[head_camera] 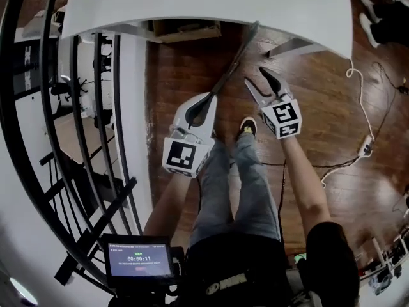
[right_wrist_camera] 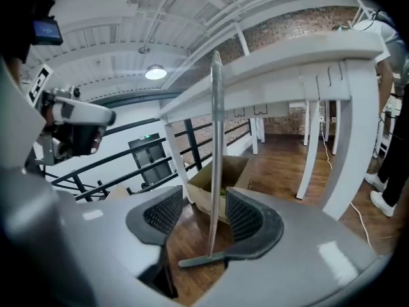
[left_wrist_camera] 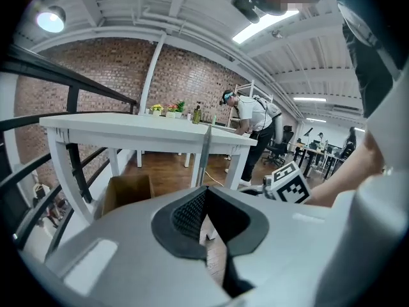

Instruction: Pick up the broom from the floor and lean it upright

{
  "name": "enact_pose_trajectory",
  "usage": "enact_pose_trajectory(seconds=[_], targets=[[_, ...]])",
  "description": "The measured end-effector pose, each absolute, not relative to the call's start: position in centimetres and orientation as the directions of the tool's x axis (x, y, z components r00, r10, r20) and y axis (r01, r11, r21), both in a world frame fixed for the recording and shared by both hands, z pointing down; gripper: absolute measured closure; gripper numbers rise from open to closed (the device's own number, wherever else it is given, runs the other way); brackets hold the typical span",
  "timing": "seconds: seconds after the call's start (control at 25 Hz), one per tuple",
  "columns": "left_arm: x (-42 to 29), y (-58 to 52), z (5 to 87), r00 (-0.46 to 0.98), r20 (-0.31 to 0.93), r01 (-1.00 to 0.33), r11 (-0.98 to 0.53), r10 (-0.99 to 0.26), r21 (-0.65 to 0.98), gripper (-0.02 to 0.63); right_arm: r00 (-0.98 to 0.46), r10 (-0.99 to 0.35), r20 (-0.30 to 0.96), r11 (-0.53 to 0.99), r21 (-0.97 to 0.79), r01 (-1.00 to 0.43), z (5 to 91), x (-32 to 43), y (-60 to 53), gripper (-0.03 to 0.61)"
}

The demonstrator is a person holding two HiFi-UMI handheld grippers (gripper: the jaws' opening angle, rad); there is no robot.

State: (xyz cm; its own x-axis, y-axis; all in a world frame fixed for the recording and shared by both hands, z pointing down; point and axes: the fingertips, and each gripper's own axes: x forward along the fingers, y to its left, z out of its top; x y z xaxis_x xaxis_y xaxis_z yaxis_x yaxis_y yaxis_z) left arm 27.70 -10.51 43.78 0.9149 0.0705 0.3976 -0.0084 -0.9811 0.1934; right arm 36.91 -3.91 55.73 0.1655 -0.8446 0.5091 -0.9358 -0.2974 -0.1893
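Observation:
The broom stands nearly upright. Its head rests on the wooden floor and its grey handle leans on the edge of the white table. My right gripper is open, and the handle shows between its jaws but stands beyond them, untouched. In the head view the handle slants from the table edge down to my left gripper, which hides its lower part. The right gripper hangs just right of it. The left gripper is shut with nothing gripped, and the thin handle stands ahead of its tips.
An open cardboard box sits on the floor under the table, behind the broom. A black railing runs along the left. A white cable trails over the floor at right. My own legs and shoe are below the grippers. A person stands at the table's far end.

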Motion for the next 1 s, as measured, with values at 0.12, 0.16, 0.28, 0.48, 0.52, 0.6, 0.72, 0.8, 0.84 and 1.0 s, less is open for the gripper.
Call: enact_pose_trajectory(seconds=[0.12, 0.16, 0.28, 0.48, 0.52, 0.6, 0.72, 0.8, 0.84, 1.0], targets=[[25.8, -10.7, 41.7, 0.921, 0.39, -0.044, -0.987, 0.02, 0.154, 0.6, 0.147, -0.862, 0.485, -0.25, -0.153, -0.956, 51.8, 34.9, -2.4, 0.42], [24.8, -10.9, 40.7, 0.923, 0.385, -0.059, -0.987, 0.003, 0.149, 0.6, 0.146, -0.866, 0.478, -0.242, -0.146, -0.959, 50.3, 33.9, -2.2, 0.441], [21.5, -9.6, 36.4, 0.928, 0.372, -0.064, -0.985, 0.001, 0.162, 0.6, 0.165, -0.872, 0.461, -0.262, -0.154, -0.953, 44.1, 30.7, 0.1, 0.497], [16.8, -8.0, 26.9, 0.961, 0.278, -0.047, -0.986, -0.001, 0.158, 0.6, 0.2, -0.917, 0.345, -0.269, -0.167, -0.948, 31.7, 26.6, 1.2, 0.567], [15.7, -7.6, 25.4, 0.968, 0.252, -0.05, -0.985, -0.007, 0.167, 0.6, 0.194, -0.929, 0.314, -0.256, -0.168, -0.952, 29.5, 25.4, 1.2, 0.572], [14.3, -7.1, 23.2, 0.978, 0.21, -0.06, -0.984, -0.024, 0.169, 0.6, 0.162, -0.952, 0.261, -0.212, -0.177, -0.961, 26.7, 23.4, 1.1, 0.573], [15.2, -7.7, 22.0, 0.981, 0.182, -0.093, -0.987, -0.069, 0.128, 0.6, 0.091, -0.973, 0.213, -0.129, -0.168, -0.977, 26.3, 22.7, -0.5, 0.574], [16.4, -7.7, 21.9, 0.982, 0.172, -0.092, -0.989, -0.072, 0.112, 0.6, 0.081, -0.978, 0.193, -0.113, -0.16, -0.981, 26.0, 22.7, -0.9, 0.574], [16.7, -7.6, 21.8, 0.985, 0.156, -0.086, -0.991, -0.069, 0.107, 0.6, 0.082, -0.979, 0.187, -0.113, -0.163, -0.98, 25.7, 22.5, -1.0, 0.574], [15.0, -8.3, 20.7, 0.991, 0.117, -0.08, -0.993, -0.069, 0.092, 0.6, 0.036, -0.986, 0.166, -0.058, -0.129, -0.99, 24.3, 19.7, -3.5, 0.574]])
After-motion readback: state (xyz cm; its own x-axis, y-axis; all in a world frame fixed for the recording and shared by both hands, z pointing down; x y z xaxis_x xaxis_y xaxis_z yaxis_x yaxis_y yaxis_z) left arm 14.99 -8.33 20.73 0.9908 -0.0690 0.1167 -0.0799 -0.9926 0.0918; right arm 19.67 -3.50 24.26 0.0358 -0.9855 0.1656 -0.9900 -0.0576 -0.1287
